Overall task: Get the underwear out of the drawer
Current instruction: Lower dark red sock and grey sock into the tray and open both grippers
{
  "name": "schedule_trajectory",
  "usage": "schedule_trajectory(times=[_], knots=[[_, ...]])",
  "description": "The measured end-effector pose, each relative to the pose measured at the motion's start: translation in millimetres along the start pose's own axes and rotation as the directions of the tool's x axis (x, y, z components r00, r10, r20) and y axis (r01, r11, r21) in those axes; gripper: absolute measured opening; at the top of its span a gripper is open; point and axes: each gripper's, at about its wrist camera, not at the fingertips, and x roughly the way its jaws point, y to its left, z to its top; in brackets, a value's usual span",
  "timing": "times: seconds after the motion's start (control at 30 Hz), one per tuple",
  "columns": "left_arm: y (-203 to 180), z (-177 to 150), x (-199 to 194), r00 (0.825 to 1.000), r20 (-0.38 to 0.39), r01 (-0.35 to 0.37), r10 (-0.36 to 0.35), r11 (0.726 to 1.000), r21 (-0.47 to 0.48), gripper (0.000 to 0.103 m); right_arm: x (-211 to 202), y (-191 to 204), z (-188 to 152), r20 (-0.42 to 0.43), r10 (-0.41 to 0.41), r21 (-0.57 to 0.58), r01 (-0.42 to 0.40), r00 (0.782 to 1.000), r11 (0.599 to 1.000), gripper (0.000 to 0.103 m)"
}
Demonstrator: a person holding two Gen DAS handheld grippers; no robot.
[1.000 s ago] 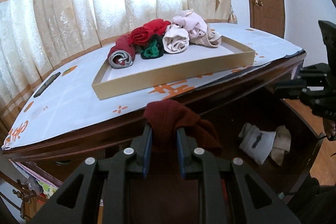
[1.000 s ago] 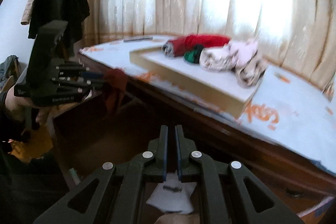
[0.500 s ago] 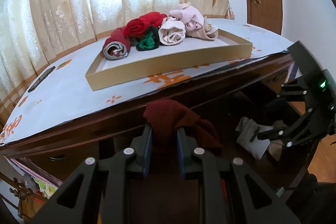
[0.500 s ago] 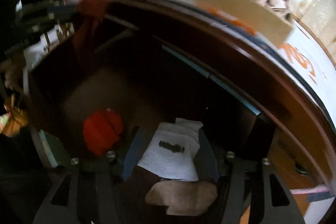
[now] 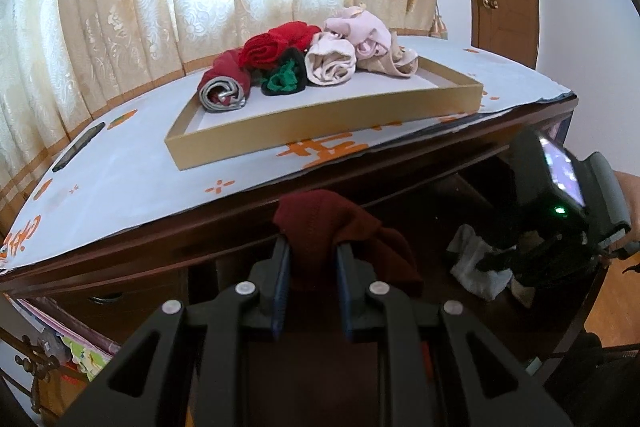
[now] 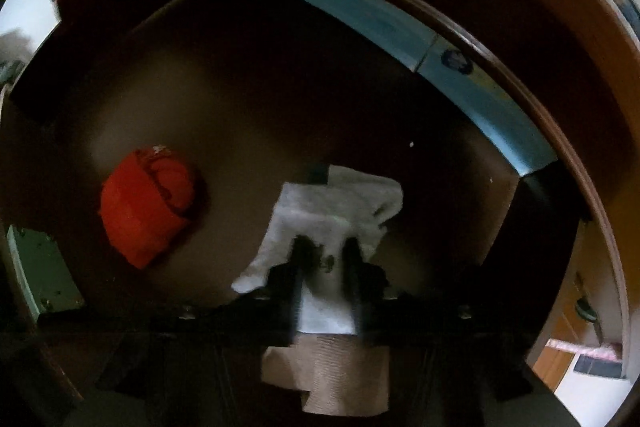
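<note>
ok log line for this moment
left tongs: shut on maroon underwear | right tongs: just closed on white underwear in drawer

Dark wood dresser (image 5: pixel 168 247) — a white paper sheet (image 5: pixel 120 183) covers its top, bearing a gold tray (image 5: pixel 320 131) and dark remote (image 5: pixel 78 147)

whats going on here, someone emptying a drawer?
Yes. A person with a gripper in each hand is moving underwear from an open drawer to a tray on top of the dresser. The left gripper holds a dark red piece just below the top. The right gripper has just closed on a white piece in the drawer. An orange-red roll is left beside it.
</note>
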Motion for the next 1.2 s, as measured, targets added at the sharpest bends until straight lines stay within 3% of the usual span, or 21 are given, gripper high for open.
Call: schedule_trajectory(times=[0.2,0.33,0.5,0.7,1.0,1.2], knots=[[2.5,4.5,-5.2,1.0,0.021,-0.011,0.012,1.0,-0.008,0.019,-39.7,5.2,-6.5,0.181,-0.005,-0.014,0.008,0.983,1.0,0.008],[0.3,9.4,-10.7,0.999,0.04,-0.014,0.014,1.0,-0.004,0.019,-68.6,9.0,-16.0,0.291,-0.003,-0.026,0.011,0.957,1.0,0.008],[-2.4,18.3,-18.1,0.998,0.069,-0.013,0.012,1.0,0.004,0.019,-108.0,11.9,-21.3,0.425,0.007,-0.024,0.004,0.905,1.0,0.008],[-3.9,37.2,-24.9,0.994,0.112,-0.019,0.017,1.0,0.02,0.019,-157.2,13.2,-20.0,0.578,0.006,0.005,-0.012,0.816,1.0,0.008],[-4.5,71.9,-32.5,0.983,0.182,-0.038,0.03,0.998,0.042,0.019,-192.7,-5.2,-6.8,0.682,-0.042,0.079,-0.017,0.73,0.997,0.008],[-8.3,91.5,-24.3,0.981,0.191,-0.036,0.022,0.997,0.067,0.019,-200.0,-18.2,-1.9,0.701,-0.08,0.125,-0.011,0.708,0.992,0.008]])
